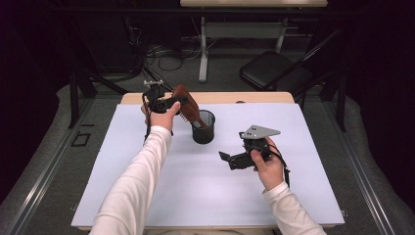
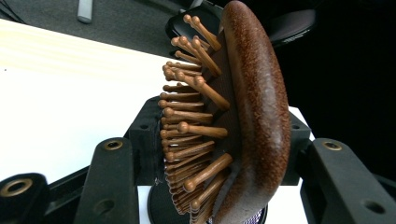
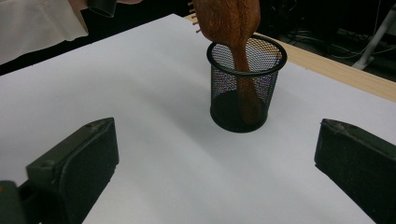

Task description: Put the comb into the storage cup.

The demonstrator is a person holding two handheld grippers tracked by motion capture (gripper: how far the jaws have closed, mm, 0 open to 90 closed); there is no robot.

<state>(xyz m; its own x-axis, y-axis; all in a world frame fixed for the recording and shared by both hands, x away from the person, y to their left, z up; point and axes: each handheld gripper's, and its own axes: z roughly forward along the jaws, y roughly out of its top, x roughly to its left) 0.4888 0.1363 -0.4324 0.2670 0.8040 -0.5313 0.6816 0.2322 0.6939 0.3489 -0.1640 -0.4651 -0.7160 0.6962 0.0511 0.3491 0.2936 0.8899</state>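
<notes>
The person's left forearm, in a white sleeve, reaches forward across the white table point(image 1: 147, 196) to its far left part, where the left claw point(image 1: 172, 103) is raised above the surface, pointing toward the right. Between its jaws sits the head of a brown wooden hairbrush point(image 2: 254, 116), bristles toward one jaw and the smooth back toward the other. The jaws stand narrow about the head, but whether the pads press on it I cannot tell. The brush leans over, its handle reaching down into a black mesh cup point(image 3: 243, 88) that stands upright on the table just beside the left hand.

The right hand rests lower, nearer the person and well apart from the cup, wrist turned so the right claw point(image 1: 226, 159) points left across the table, toward the cup. Its jaws are spread wide with nothing between them.
</notes>
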